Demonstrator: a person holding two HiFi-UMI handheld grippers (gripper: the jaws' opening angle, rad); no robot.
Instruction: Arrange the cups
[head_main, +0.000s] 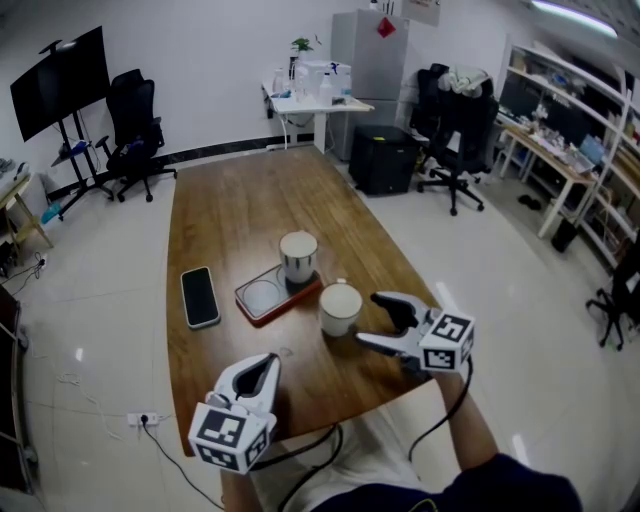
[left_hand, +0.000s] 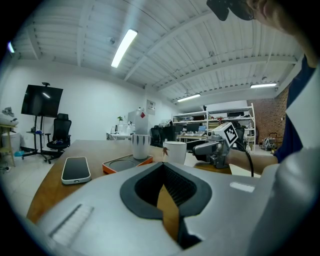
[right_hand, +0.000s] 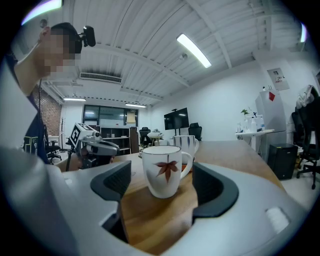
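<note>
A white cup with a red leaf print (head_main: 340, 308) stands on the wooden table just right of an orange tray (head_main: 262, 297). A second, grey-striped cup (head_main: 298, 258) stands upright on the tray's far round recess; the near recess is bare. My right gripper (head_main: 372, 320) is open at the leaf cup's right side. In the right gripper view the leaf cup (right_hand: 162, 172) sits between the spread jaws, with neither pad touching it. My left gripper (head_main: 270, 362) rests near the table's front edge, shut on nothing, and points toward the tray (left_hand: 120, 163).
A black phone (head_main: 200, 296) lies flat left of the tray. The table's front edge (head_main: 330, 412) runs just under both grippers. Office chairs, a screen on a stand and desks stand around the room, away from the table.
</note>
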